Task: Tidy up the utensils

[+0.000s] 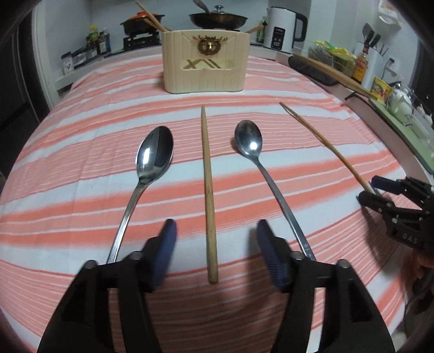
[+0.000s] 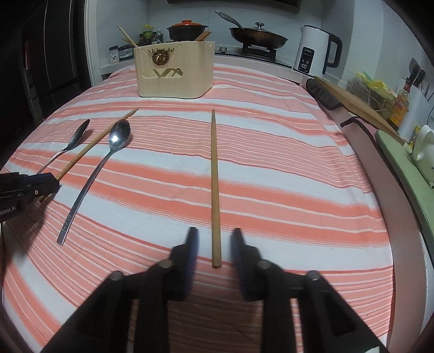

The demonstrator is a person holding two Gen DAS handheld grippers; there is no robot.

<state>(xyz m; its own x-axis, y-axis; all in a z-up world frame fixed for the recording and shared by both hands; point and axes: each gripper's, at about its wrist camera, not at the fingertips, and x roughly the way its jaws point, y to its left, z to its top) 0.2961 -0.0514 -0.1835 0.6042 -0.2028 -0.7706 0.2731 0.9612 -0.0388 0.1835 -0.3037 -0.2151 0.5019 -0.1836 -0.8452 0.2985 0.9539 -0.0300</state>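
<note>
A beige utensil holder (image 1: 206,65) (image 2: 173,76) with several chopsticks in it stands at the far end of the striped cloth. On the cloth lie two metal spoons (image 1: 154,154) (image 1: 248,141) and two wooden chopsticks (image 1: 209,190) (image 1: 325,146). My left gripper (image 1: 216,221) is open, its blue pads on either side of the middle chopstick's near end and apart from it. My right gripper (image 2: 215,230) is open around the near end of the other chopstick (image 2: 215,176), with gaps on both sides. From the right wrist, the left gripper (image 2: 51,184) shows at the left edge.
Beyond the striped tablecloth (image 1: 81,217) runs a counter with a black pan (image 1: 218,19), an orange-lidded pot (image 1: 141,21) and a white kettle (image 1: 282,28). On the right side are a wooden board (image 2: 352,100), bottles and a white teapot (image 1: 401,106).
</note>
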